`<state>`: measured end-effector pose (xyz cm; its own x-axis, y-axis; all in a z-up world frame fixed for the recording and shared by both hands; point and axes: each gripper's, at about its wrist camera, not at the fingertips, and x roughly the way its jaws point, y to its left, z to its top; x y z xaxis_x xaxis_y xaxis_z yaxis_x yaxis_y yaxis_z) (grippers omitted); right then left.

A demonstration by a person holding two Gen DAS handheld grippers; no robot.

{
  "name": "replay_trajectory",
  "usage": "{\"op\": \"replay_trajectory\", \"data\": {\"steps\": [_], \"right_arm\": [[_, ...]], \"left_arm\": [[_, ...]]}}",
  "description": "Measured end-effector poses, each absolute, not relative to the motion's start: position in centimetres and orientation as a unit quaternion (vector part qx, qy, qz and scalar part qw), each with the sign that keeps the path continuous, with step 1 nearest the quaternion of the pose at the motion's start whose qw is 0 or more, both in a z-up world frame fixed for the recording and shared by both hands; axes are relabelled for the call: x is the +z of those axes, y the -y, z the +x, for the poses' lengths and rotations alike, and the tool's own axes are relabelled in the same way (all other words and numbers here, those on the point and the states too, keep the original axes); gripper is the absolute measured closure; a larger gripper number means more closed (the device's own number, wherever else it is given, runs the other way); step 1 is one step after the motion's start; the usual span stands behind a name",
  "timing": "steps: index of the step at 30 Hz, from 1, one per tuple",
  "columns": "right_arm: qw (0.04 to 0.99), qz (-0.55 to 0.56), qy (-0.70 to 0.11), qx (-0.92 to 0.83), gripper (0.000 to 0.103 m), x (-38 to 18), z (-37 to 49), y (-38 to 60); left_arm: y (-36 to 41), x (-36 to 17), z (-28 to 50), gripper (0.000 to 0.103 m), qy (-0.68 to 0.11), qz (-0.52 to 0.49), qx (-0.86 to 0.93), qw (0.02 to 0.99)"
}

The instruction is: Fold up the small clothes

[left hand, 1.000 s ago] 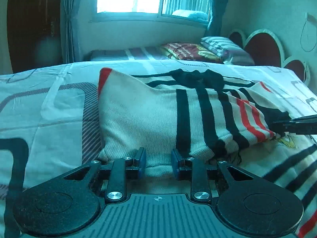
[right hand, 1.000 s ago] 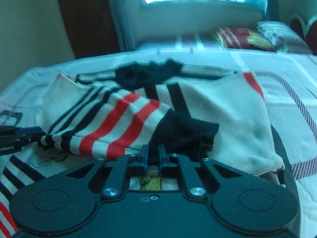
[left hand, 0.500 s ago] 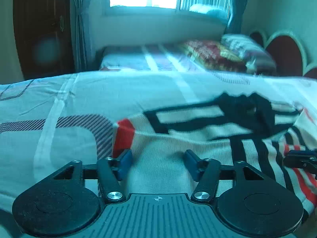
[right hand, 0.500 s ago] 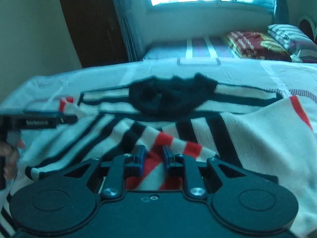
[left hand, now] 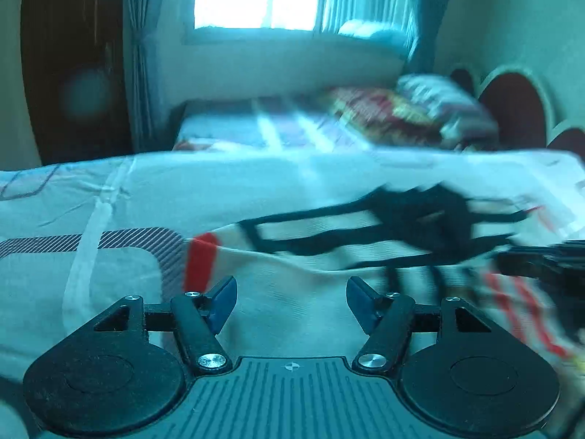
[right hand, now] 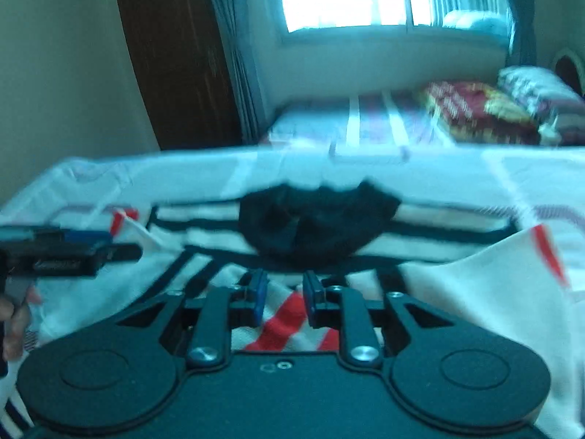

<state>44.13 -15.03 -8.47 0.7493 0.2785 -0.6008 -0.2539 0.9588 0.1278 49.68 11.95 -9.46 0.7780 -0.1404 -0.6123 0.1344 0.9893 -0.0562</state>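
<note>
The striped sweater (left hand: 314,292) lies folded on the bed (left hand: 91,197), its black collar (right hand: 318,216) toward the far edge. The left gripper (left hand: 290,301) is spread wide above the cream knit; its jaws have just been opening, with nothing pinched. The right gripper (right hand: 281,292) has been parting too, its pads a little apart over a red stripe, not pressing the cloth.

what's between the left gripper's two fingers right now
In the left wrist view, only the cream part of the striped sweater shows between the open left gripper fingers; the pads stand clear of it.
</note>
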Motion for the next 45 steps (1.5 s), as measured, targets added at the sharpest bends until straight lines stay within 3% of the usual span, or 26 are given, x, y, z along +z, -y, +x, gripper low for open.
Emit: {"op": "replay_trajectory", "data": {"steps": [6,12,15,17,19,22,24,27,30,34,36,39,40,42,43,45], "right_arm": [[0.919,-0.01,-0.369,0.141,0.079,-10.6,41.9,16.0],[0.933,-0.005,-0.325,0.153,0.078,-8.4,39.4,15.7],[0.927,-0.012,-0.34,0.156,0.077,-9.3,38.5,15.9],[0.925,-0.018,-0.347,0.155,0.079,-10.5,38.2,16.6],[0.924,-0.014,-0.352,0.148,0.083,-9.4,37.9,17.7],[0.938,-0.013,-0.323,0.125,0.078,-7.9,37.0,20.4],[0.924,-0.013,-0.367,0.105,0.076,-9.2,38.2,22.2],[0.918,0.01,-0.378,0.117,0.079,-8.8,38.2,23.5],[0.937,0.039,-0.331,0.104,0.08,-6.7,36.4,26.3],[0.938,0.102,-0.328,0.05,0.099,-7.3,35.0,31.0],[0.921,0.089,-0.375,0.046,0.1,-9.6,36.0,30.8],[0.924,0.065,-0.374,0.048,0.101,-10.2,35.8,29.7],[0.922,0.078,-0.377,0.043,0.099,-9.7,35.7,29.8],[0.927,0.115,-0.353,0.046,0.074,-8.1,34.0,30.1],[0.931,0.12,-0.342,0.046,0.068,-7.5,32.8,30.2],[0.928,0.122,-0.346,0.056,0.067,-6.7,30.5,30.1]], "left_arm": [[-8.1,-11.4,44.9,0.037,-0.346,-0.01,-0.064,0.936],[-6.3,-10.1,42.2,0.035,-0.313,-0.022,-0.054,0.948],[-4.5,-11.3,42.0,0.035,-0.337,0.011,-0.058,0.94],[-4.7,-12.2,41.9,0.029,-0.333,0.009,-0.052,0.941],[-5.4,-11.3,41.8,0.029,-0.338,-0.014,-0.033,0.94],[-6.0,-11.0,41.0,0.029,-0.332,-0.004,-0.001,0.943],[-6.6,-12.0,41.3,0.028,-0.345,-0.014,-0.001,0.939],[-6.4,-10.6,40.9,0.028,-0.344,-0.015,0.013,0.939],[-5.8,-9.7,39.4,0.028,-0.333,0.005,0.014,0.943],[-6.4,-11.6,38.9,0.028,-0.378,0.001,0.025,0.926],[-6.1,-12.3,38.6,0.019,-0.371,0.016,0.032,0.928],[-6.6,-12.5,38.9,0.015,-0.37,0.0,0.029,0.929],[-6.6,-12.4,38.8,0.015,-0.37,0.005,0.028,0.929],[-6.7,-11.7,37.6,0.015,-0.362,0.019,0.023,0.932],[-6.8,-11.4,36.8,0.015,-0.356,0.026,0.018,0.934],[-7.3,-11.0,34.4,0.015,-0.363,0.049,0.017,0.93]]}}
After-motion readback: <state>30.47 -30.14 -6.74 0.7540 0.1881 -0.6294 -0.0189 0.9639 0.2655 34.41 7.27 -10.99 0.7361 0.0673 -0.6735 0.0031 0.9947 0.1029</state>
